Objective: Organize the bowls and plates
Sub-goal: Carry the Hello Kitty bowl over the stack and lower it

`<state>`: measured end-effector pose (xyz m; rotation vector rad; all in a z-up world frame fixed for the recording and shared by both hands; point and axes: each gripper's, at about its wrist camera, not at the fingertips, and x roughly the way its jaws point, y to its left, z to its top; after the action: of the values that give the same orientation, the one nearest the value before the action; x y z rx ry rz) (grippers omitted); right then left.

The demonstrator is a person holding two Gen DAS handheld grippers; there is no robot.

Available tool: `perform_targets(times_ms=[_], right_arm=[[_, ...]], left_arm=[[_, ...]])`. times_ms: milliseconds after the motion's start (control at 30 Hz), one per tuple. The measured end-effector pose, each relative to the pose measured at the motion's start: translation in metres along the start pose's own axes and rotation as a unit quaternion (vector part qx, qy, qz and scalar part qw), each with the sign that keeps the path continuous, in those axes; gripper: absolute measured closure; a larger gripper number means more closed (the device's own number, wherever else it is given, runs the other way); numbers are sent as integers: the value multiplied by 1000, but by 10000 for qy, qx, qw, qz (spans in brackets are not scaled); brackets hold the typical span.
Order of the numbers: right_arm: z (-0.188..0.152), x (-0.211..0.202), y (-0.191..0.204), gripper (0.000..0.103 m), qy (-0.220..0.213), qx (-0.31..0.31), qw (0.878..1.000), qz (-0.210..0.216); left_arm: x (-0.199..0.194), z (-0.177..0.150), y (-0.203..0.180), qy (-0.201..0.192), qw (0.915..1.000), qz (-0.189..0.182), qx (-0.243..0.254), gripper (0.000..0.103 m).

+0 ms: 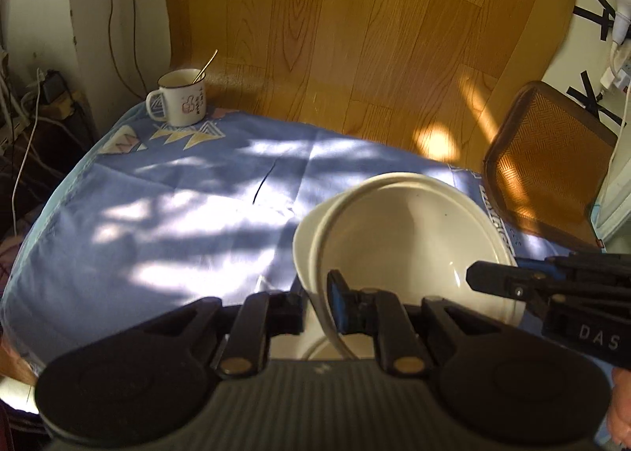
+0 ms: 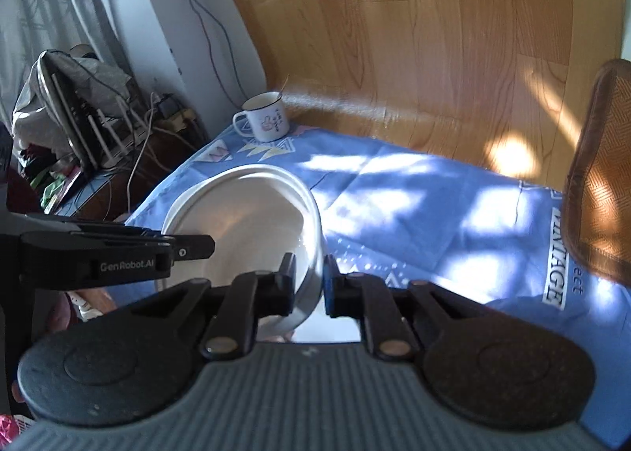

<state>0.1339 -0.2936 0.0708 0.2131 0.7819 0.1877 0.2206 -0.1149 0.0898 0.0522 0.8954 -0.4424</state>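
Two white bowls (image 1: 394,238), one nested in the other, hang tilted above the blue tablecloth (image 1: 157,214). My left gripper (image 1: 317,305) is shut on the stack's left rim, one finger inside and one outside. My right gripper (image 1: 504,273) reaches in from the right and clamps the opposite rim. In the right wrist view the same bowls (image 2: 244,214) sit between the pads of my right gripper (image 2: 309,285), which is shut on the near right rim. There my left gripper (image 2: 177,240) grips the left edge.
A white enamel mug (image 1: 181,100) with a spoon in it stands at the table's far left corner. A woven-seat chair (image 1: 548,159) is at the right edge. Cables and clutter (image 2: 79,116) lie beyond the left side. Sunlit patches cover the cloth.
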Motion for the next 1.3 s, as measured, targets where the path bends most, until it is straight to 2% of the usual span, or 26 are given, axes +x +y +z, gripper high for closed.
perform_targets(times_ms=[100, 267, 333, 433, 633, 733, 833, 933, 1000, 1067, 1300], right_arm=[[-21, 3, 6, 87, 136, -14, 9999, 31], [-44, 12, 13, 87, 295, -79, 9995, -61], [-49, 14, 16, 87, 274, -173, 9994, -125], [-49, 20, 15, 87, 244, -220, 9993, -192], [-44, 39, 1, 88, 312, -73, 9991, -295], [-34, 47, -5, 88, 348, -14, 9986, -396], [-27, 50, -12, 87, 496, 90, 9978, -432], [-25, 40, -15, 84, 385, 49, 9983, -446], [-23, 35, -21, 73, 333, 128, 9985, -420], [-23, 34, -23, 70, 321, 192, 9984, -417], [-25, 31, -19, 70, 218, 219, 9987, -403]], left_arm=[[6, -32, 6, 129, 9999, 16, -95, 91], [26, -58, 13, 427, 9990, 1, -158, 91], [32, -61, 11, 443, 9990, 21, -109, 83], [39, -54, 0, 271, 9994, 156, 117, 76], [59, -29, -12, 119, 9995, 189, 223, 73], [74, -15, -15, 192, 9996, 125, 180, 69], [83, -7, -17, 319, 9994, -13, 92, 70], [73, -6, -14, 308, 9994, -165, 85, 65], [61, -5, -12, 168, 9996, -139, 169, 60], [52, -1, -8, 70, 9997, -127, 180, 58], [38, -10, 2, -24, 9999, -111, 125, 57]])
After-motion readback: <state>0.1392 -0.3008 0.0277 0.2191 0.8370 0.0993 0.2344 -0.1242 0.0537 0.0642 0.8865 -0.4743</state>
